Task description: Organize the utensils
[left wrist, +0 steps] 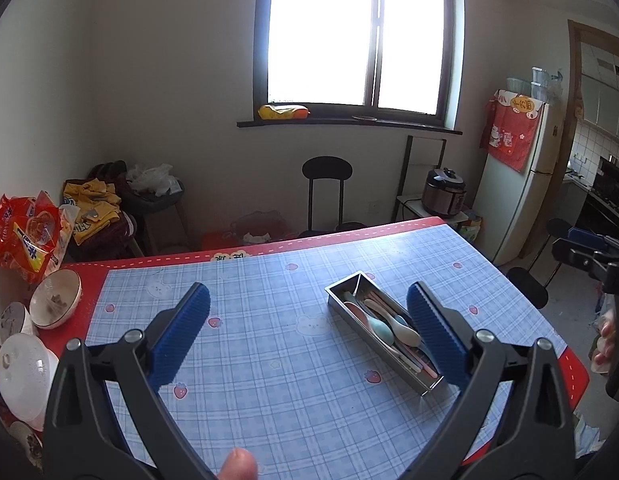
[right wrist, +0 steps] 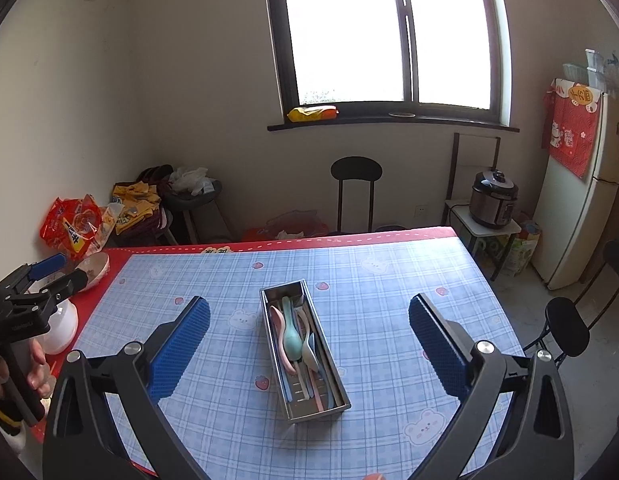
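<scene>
A long steel utensil tray lies on the blue checked tablecloth. It holds several pastel utensils: a teal spoon, a pink spoon, a whitish spoon and chopsticks. My left gripper is open and empty, raised above the table left of the tray. My right gripper is open and empty, raised above the tray, which shows between its fingers. Each gripper shows at the edge of the other's view.
Bowls, a covered white dish and a red snack bag crowd the table's left edge. Black chairs stand around the table. A rice cooker and fridge stand at the right.
</scene>
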